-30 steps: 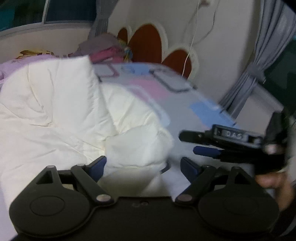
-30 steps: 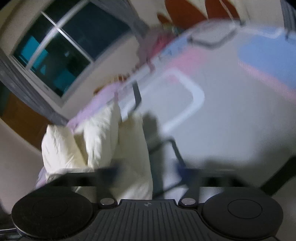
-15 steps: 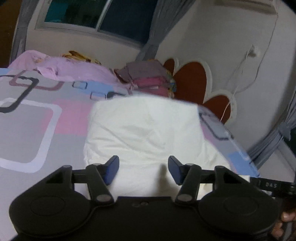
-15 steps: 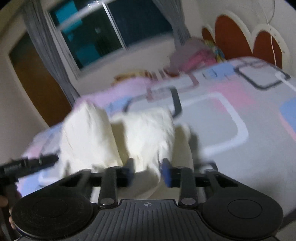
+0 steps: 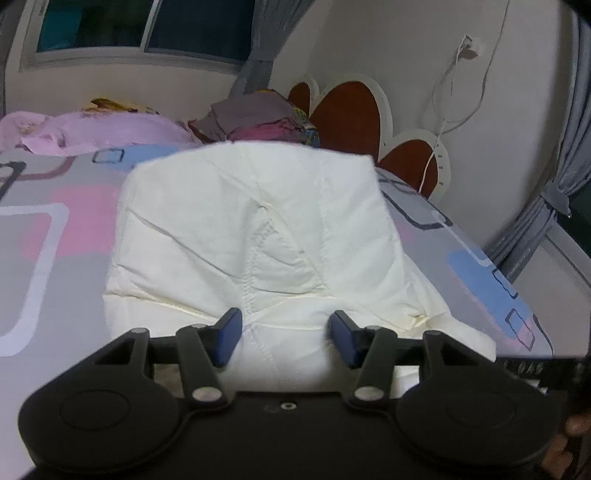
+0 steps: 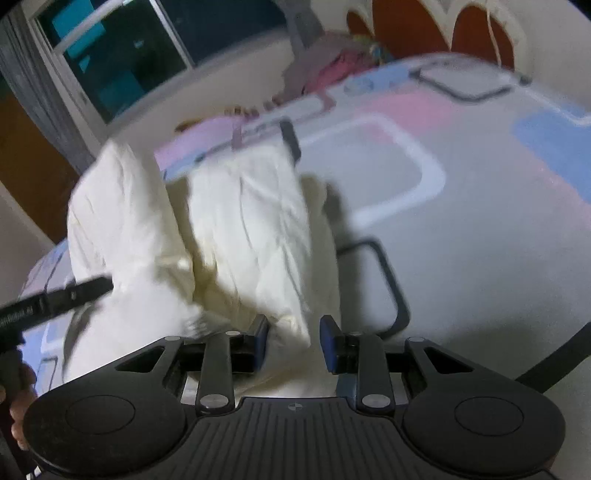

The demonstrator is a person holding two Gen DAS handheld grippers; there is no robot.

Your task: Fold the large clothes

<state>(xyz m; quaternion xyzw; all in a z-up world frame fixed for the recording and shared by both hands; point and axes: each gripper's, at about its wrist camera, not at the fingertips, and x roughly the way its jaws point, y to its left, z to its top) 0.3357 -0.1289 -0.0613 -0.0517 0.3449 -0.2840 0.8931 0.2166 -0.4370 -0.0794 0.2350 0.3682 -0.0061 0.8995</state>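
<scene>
A cream-white quilted padded garment (image 5: pixel 258 236) is seen lying bunched in thick folds on a bed covered by a grey sheet printed with pink, blue and white rounded rectangles (image 5: pixel 44 236). In the left wrist view the left gripper (image 5: pixel 286 334) is held low over the near edge of the garment; its blue-padded jaws are spread wide, with cloth visible between and beneath them but not pinched. In the right wrist view the right gripper (image 6: pixel 291 341) is likewise released, its jaws apart, and a corner of the garment (image 6: pixel 251 236) is seen hanging just in front of the gap; contact with the pads cannot be determined. In that view the garment is observed as two upright puffed lobes. A stack of folded grey and magenta clothes (image 5: pixel 258 118) is noted at the far end of the bed, beside a pale lilac cloth (image 5: pixel 92 129) and a headboard of brown scalloped panels with cream borders (image 5: pixel 351 118). A dark window (image 5: pixel 147 22) is seen on the far wall.
</scene>
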